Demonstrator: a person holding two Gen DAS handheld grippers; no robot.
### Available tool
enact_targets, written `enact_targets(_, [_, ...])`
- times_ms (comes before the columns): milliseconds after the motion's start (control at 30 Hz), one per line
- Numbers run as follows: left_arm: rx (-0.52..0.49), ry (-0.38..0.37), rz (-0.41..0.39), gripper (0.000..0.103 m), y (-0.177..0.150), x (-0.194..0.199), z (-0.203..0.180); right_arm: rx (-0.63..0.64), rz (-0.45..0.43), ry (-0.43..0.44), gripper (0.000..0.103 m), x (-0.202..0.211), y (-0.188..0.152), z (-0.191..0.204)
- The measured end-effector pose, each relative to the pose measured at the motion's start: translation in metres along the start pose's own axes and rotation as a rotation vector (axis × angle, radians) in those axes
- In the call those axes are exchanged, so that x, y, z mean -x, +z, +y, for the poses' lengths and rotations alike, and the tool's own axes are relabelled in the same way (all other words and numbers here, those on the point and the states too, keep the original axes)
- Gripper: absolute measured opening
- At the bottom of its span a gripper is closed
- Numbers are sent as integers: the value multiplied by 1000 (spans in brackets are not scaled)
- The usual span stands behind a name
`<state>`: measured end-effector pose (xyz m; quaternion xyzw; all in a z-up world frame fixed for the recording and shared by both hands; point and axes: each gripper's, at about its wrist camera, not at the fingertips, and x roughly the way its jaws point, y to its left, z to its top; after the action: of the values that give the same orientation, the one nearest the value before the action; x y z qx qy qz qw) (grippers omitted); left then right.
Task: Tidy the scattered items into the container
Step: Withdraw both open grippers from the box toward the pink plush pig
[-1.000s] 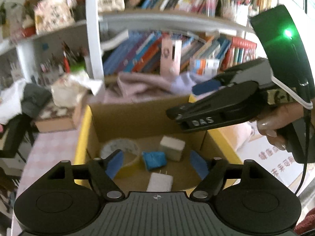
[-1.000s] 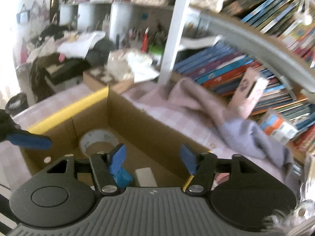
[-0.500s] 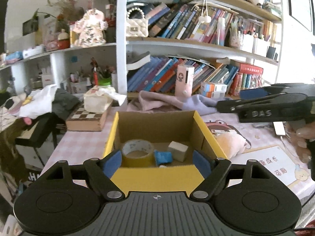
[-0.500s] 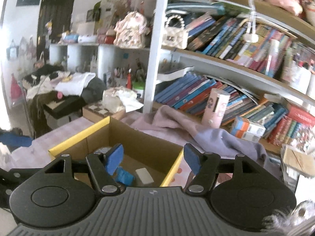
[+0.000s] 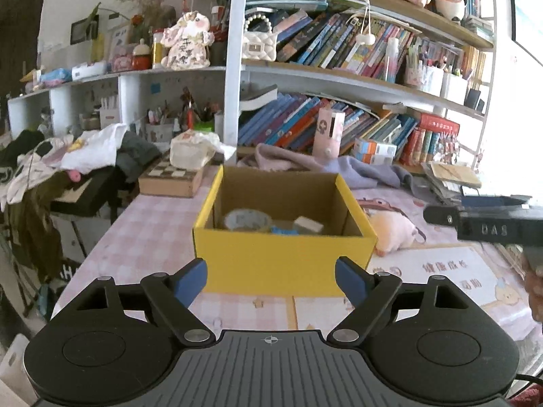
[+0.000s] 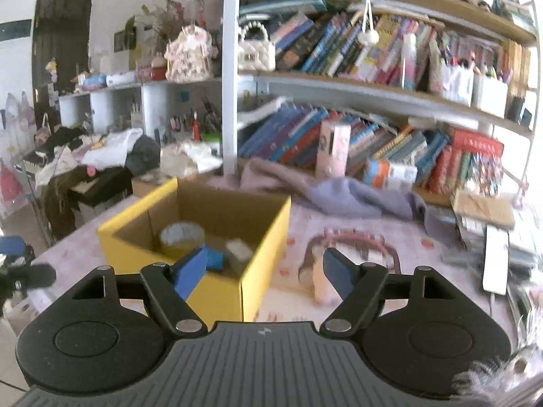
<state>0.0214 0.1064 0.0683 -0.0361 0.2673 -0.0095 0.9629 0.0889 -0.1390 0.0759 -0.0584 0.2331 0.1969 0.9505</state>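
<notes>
In the left wrist view, the left gripper [image 5: 270,276] is seen at the bottom of the frame with its blue-padded fingers spread wide and nothing held between them. Just above it, at the centre of the frame, a yellow cardboard box [image 5: 285,257] is set on a pink checked tablecloth [image 5: 149,224]. Inside the box a roll of tape [image 5: 247,219], a small blue item [image 5: 284,230] and a pale block [image 5: 308,225] are visible. A pink plush toy [image 5: 395,234] is lying just right of the box. At the right edge of the frame the right gripper [image 5: 475,210] is seen from the side; how far it is opened cannot be told from this view.

In the right wrist view, the right gripper [image 6: 263,269] is shown at the bottom of the frame, its fingers parted widely and empty. The box [image 6: 217,288] is placed at centre left, with the tape roll [image 6: 181,237], the blue item [image 6: 215,259] and the pale block [image 6: 239,250] inside. A lilac cloth [image 6: 353,196] is spread behind it, below the bookshelf [image 6: 373,91].
</notes>
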Motion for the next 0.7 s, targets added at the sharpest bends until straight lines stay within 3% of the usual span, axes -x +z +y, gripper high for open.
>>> enact_targets(233, [-42, 22, 29, 85, -24, 11, -13, 21, 46, -27, 75, 22, -38, 13])
enact_targets(433, [-36, -12, 65, 90, -42, 14, -24, 139, 12, -89, 81, 42, -65, 34])
enact_targets(700, [-17, -28, 123, 93, -52, 5, -27, 165, 78, -55, 85, 45, -74, 37])
